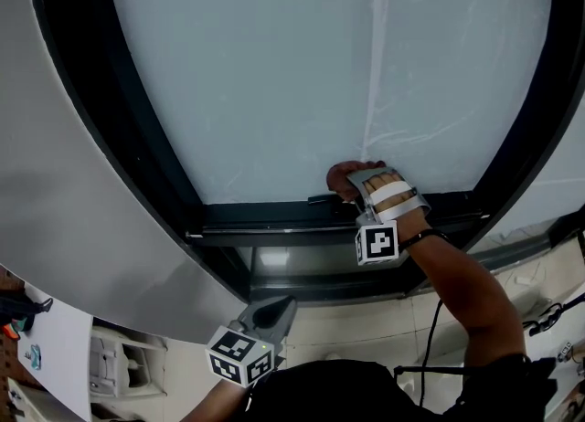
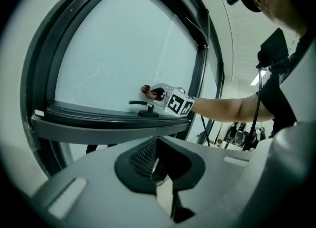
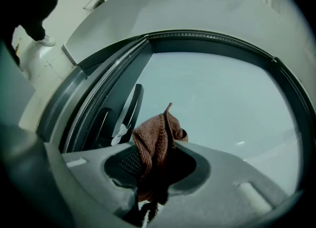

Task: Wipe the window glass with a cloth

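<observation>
We face a pale frosted pane (image 1: 274, 73) set in a dark frame (image 1: 128, 128); a faint vertical streak (image 1: 373, 64) runs down the glass; a grey wall (image 1: 46, 164) curves away left of the frame; below the sill (image 1: 274, 228) lies a pale tiled floor (image 1: 366, 324); in the left gripper view, a ceiling strip light (image 2: 256, 79) glows past the window.

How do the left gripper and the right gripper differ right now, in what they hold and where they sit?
The right gripper is shut on the brown cloth; the left gripper is shut on nothing. The right gripper is up at the bottom edge of the window glass, just above the lower frame; the left gripper sits low, below that frame and off the glass. Both point toward the window.
</observation>
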